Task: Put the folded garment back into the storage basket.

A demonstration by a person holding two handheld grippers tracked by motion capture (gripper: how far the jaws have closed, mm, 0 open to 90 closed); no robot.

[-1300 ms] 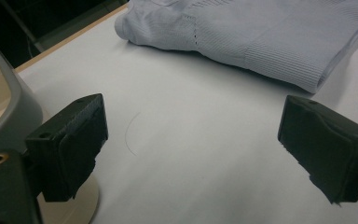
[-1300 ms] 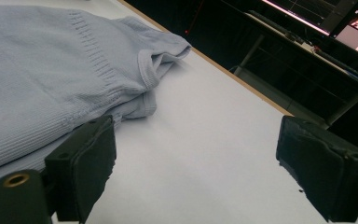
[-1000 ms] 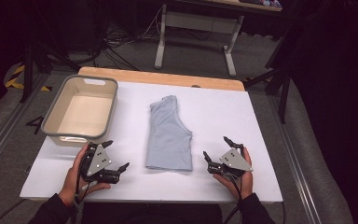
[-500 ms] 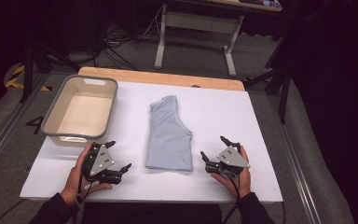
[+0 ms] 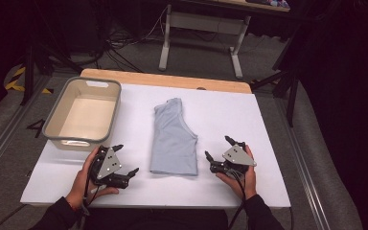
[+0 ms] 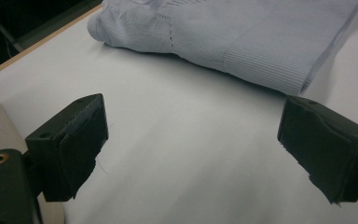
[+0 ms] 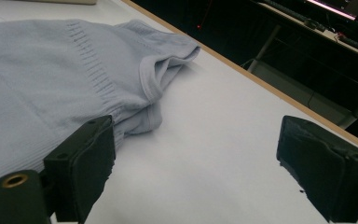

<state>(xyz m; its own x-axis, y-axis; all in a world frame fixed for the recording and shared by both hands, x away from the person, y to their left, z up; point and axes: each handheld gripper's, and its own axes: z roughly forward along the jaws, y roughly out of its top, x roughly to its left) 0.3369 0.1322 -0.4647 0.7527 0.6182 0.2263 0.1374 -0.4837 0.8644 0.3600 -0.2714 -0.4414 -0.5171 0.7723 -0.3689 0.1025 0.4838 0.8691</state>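
Where the white table (image 5: 268, 120) meets its left edge, a beige basin (image 5: 57, 128) with a grey rim stands with nothing visible inside it. Just in front of the basin's near right corner, the left gripper (image 5: 126, 160) rests low over the table in the person's left hand (image 5: 84, 179), its jaws spread wide with nothing between them. In the left gripper view those jaws frame bare white tabletop, and the folded garment's ribbed hem lies a little beyond the right-hand jaw, apart from it.

At the middle of the table lies the pale blue folded garment (image 5: 173, 139), a long narrow shape running away from the person, its hem at the near end and its narrower end towards the wooden strip (image 5: 163, 79) at the far edge.

To the right of the hem, the right gripper (image 5: 218, 147) sits in the person's right hand (image 5: 242, 179), jaws likewise wide apart and holding nothing. In the right gripper view the left-hand jaw stands close against the garment's edge near a rolled cuff; whether it actually touches the cloth is hard to tell from this angle.
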